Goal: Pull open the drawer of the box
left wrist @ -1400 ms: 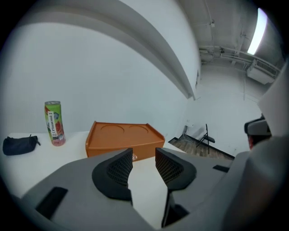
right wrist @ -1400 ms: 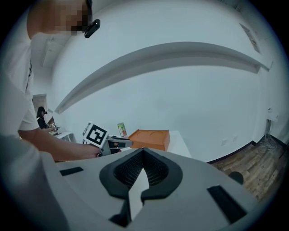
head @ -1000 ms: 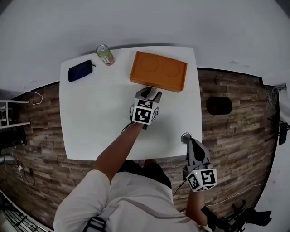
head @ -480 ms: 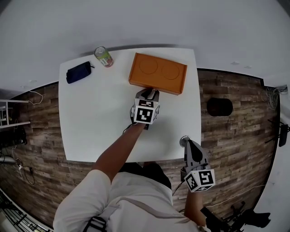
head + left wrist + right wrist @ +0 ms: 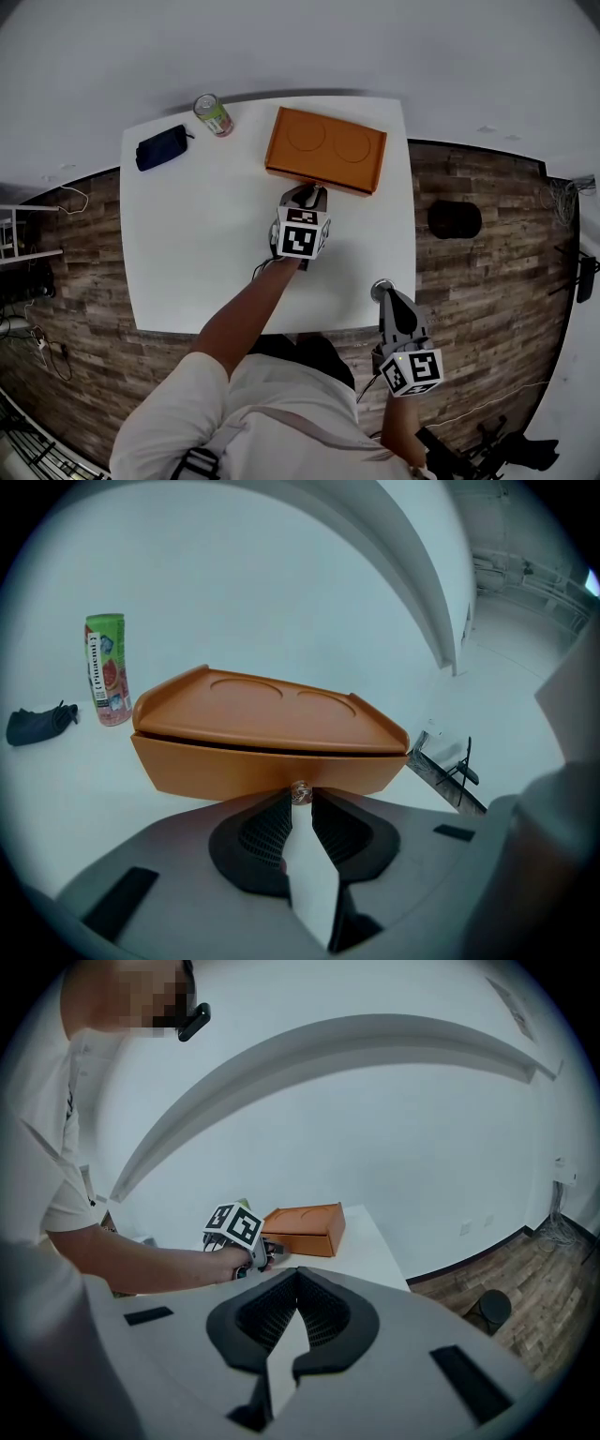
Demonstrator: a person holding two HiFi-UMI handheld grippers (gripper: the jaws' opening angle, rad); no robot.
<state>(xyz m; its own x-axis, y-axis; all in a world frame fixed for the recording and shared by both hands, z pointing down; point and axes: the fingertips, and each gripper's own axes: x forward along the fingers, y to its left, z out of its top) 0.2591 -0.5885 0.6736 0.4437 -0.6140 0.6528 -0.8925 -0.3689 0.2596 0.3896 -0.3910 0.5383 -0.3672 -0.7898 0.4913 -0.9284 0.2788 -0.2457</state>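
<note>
An orange box (image 5: 326, 148) with two round recesses in its lid stands at the far side of the white table (image 5: 197, 244). Its drawer front (image 5: 253, 766) faces me and looks shut, with a small round knob (image 5: 300, 790) at its lower middle. My left gripper (image 5: 309, 191) is at that front. In the left gripper view its jaws (image 5: 300, 795) are closing on the knob, and both tips touch it. My right gripper (image 5: 387, 296) hovers at the table's near right edge, shut and empty (image 5: 298, 1271). From there the box (image 5: 305, 1227) lies well ahead.
A green drink can (image 5: 214, 114) stands at the far edge, left of the box. A dark pouch (image 5: 161, 147) lies further left. A black round stool (image 5: 454, 218) stands on the wooden floor to the right of the table.
The left gripper's jaws have drawn together at the box's front. The right gripper has shifted slightly along the near edge. The box has not moved on the table.
</note>
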